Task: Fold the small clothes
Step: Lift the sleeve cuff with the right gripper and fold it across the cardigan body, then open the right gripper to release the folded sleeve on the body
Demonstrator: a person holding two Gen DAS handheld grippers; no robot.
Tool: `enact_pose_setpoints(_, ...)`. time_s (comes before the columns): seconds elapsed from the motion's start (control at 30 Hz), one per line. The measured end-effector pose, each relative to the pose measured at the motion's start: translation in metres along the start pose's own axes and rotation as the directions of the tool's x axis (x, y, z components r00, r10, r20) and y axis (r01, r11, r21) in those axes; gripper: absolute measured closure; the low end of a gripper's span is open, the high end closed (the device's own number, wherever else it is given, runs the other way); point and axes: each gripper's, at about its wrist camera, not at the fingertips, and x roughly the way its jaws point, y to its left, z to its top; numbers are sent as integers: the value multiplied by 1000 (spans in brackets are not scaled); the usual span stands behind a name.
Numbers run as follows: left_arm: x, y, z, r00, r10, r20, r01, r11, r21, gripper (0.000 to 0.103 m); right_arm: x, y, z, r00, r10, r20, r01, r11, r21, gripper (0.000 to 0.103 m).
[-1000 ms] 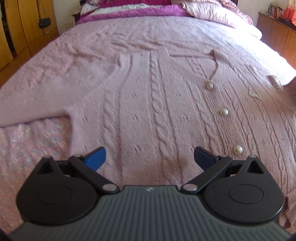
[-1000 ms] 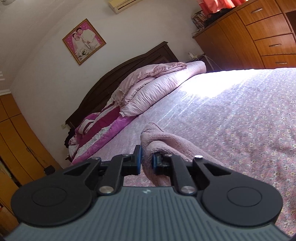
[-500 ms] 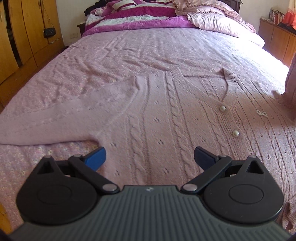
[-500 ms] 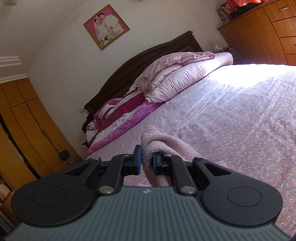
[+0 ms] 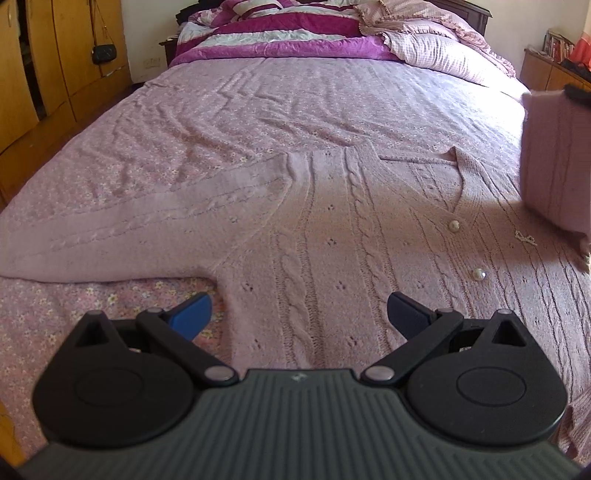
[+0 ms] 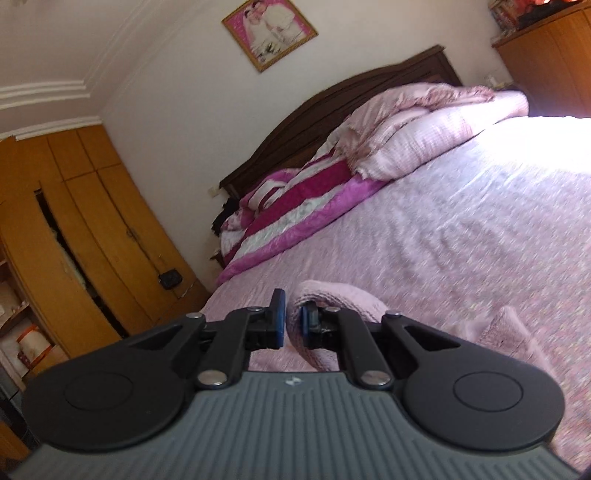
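Note:
A pink cable-knit cardigan [image 5: 332, 236] with pearl buttons lies flat on the bed, its left sleeve [image 5: 147, 221] spread out to the left. My left gripper [image 5: 297, 314] is open and empty, hovering over the cardigan's lower left body. My right gripper [image 6: 290, 325] is shut on the cardigan's right sleeve [image 6: 332, 295] and holds it lifted above the bed. That lifted sleeve [image 5: 554, 158] hangs at the right edge of the left wrist view.
The bed has a pink floral cover [image 5: 258, 103]. Folded magenta blankets [image 5: 277, 33] and pink pillows [image 6: 424, 129] lie at the headboard. Wooden wardrobes [image 6: 74, 229] stand on the left, wooden drawers [image 6: 546, 55] on the right.
My left gripper has pulled back and up, so more of the cardigan shows. My right gripper has swung left with the sleeve, carrying it over the cardigan's right side.

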Motion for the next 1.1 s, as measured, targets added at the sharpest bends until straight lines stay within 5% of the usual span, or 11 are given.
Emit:
enact_pose_setpoints(0.5, 6, -1, -5, 1000, 0, -5, 0, 1000, 24, 0, 64, -9, -113, 958, 3, -287, 11, 999, 47, 91)
enact_pose_setpoints(0.57, 6, -5, -4, 1000, -4, -4, 4, 999, 35, 0, 69, -12, -115, 949, 2, -315, 13, 999, 48, 80)
enact_pose_setpoints(0.63, 6, -10, -3, 1000, -10, 0, 10, 999, 46, 0, 66, -12, -117, 945, -1, -326, 15, 999, 40, 50)
enact_pose_setpoints(0.7, 5, -15, -1, 1000, -19, 6, 19, 998, 58, 0, 60, -12, -116, 947, 3, -321, 8, 999, 33, 38)
enact_pose_setpoints(0.87, 6, -33, 7, 999, -46, 21, 43, 994, 101, 0, 31, -15, -105, 945, 19, -328, -17, 1000, 9, 38)
enact_pose_setpoints(1.1, 15, -73, 16, 992, -118, 38, 110, 979, 171, 0, -22, -44, -87, 961, -39, -273, 48, 998, 27, 28)
